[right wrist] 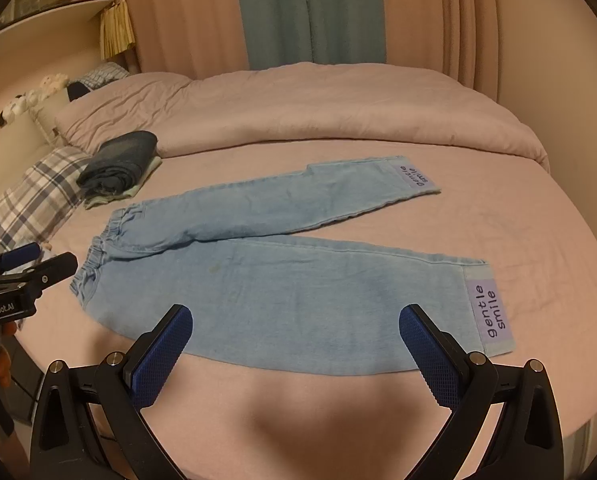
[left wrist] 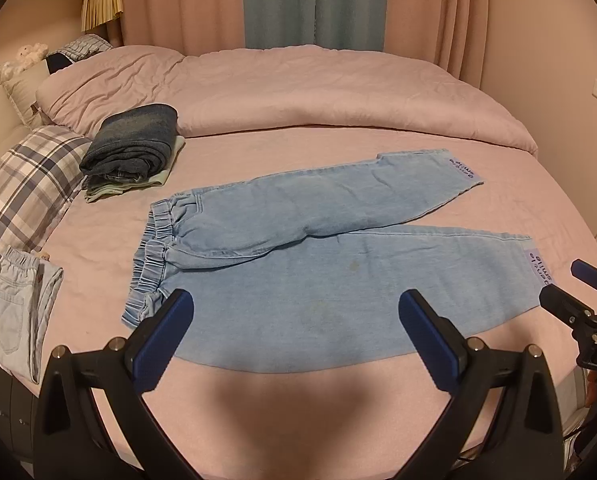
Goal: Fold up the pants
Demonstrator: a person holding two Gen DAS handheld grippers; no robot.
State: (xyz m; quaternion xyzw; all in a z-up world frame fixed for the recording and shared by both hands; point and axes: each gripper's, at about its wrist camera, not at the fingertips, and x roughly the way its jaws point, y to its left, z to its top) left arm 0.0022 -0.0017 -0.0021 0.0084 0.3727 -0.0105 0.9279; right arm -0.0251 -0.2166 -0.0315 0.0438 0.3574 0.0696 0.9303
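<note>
Light blue denim pants (left wrist: 318,264) (right wrist: 282,288) lie flat on the pink bed, elastic waistband to the left and both legs spread to the right. Each cuff carries a lilac "gentle smile" label (right wrist: 492,312). My left gripper (left wrist: 296,312) hovers open above the near edge of the pants, close to the waistband end, holding nothing. My right gripper (right wrist: 296,324) is open too, over the near leg's lower edge, left of the label. Each gripper shows at the edge of the other's view: right gripper (left wrist: 566,292), left gripper (right wrist: 34,264).
A stack of folded clothes topped by dark denim (left wrist: 132,140) sits at the back left beside a plaid pillow (left wrist: 22,196). Another pale denim garment (left wrist: 14,312) lies at the bed's left edge. A bunched pink duvet (left wrist: 298,92) runs across the far side. Curtains hang behind.
</note>
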